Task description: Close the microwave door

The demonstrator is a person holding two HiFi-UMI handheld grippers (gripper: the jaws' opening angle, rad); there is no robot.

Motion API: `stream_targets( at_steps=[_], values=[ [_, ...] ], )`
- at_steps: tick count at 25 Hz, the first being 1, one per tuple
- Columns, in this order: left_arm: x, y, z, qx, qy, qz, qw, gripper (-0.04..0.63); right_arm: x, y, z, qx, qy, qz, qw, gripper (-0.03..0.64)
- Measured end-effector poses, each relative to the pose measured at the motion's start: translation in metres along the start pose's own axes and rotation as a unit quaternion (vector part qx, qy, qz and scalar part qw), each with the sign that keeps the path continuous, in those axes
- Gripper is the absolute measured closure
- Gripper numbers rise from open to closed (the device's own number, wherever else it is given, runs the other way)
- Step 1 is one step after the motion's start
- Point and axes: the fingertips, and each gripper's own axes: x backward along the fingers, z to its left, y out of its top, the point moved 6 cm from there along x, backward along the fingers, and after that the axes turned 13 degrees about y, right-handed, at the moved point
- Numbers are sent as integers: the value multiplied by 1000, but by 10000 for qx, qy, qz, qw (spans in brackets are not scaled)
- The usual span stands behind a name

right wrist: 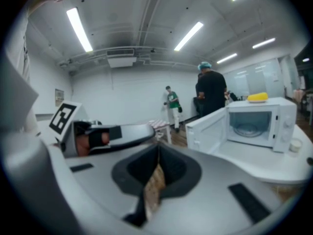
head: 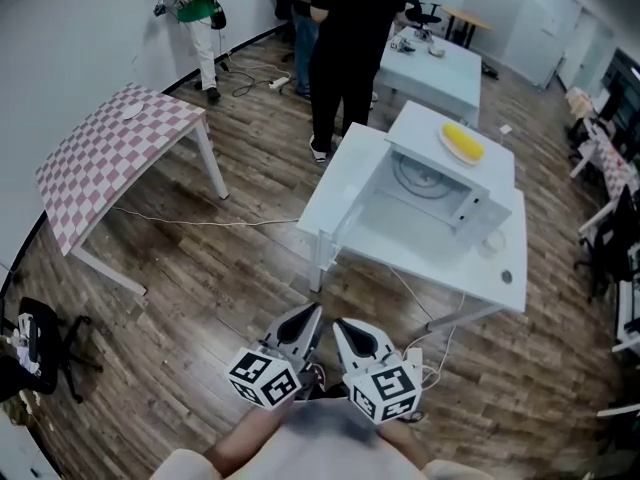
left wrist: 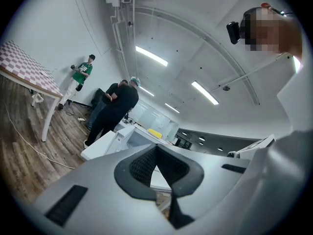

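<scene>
Nearest, at the bottom centre of the head view, the left gripper (head: 298, 333) and the right gripper (head: 358, 340) were held side by side close to the person's body, above the wooden floor (head: 200, 268). Each gripper's own view showed its jaws clenched tip to tip with nothing between them, so both tools were empty and touching nothing. Beyond them, right of centre in the frame, stood the white table (head: 480, 278), well apart from both grippers. On it sat the microwave (head: 425, 128), with a yellow item (head: 462, 143) on a plate on its top. The right gripper view, at its right side, showed the microwave door (right wrist: 208, 130) swung wide open on its left hinge, with the glass turntable (right wrist: 249, 129) visible in the open cavity. Farther off, a checkered table (head: 110, 153) stood at the left of the head view. A person in black (head: 345, 48) stood just behind the white table at the top centre, and a person in green (head: 195, 8) stood by the wall at the upper left. Judged from this, the task had barely begun: the door was fully open and untouched. What seemingly remained was the approach to the table, bringing a gripper to the door's outer face, and pushing it round until it latched.
</scene>
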Motion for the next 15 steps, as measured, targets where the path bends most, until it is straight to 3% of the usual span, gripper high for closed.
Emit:
stream_targets(
  at_steps=[5, 15],
  values=[
    [-6, 3, 8, -11, -100, 43, 9999, 575, -6, 1, -4, -23, -82, 58, 9999, 592],
    [-39, 11, 25, -80, 91, 66, 9999, 575, -14, 11, -38, -129, -100, -13, 9999, 593]
  ],
)
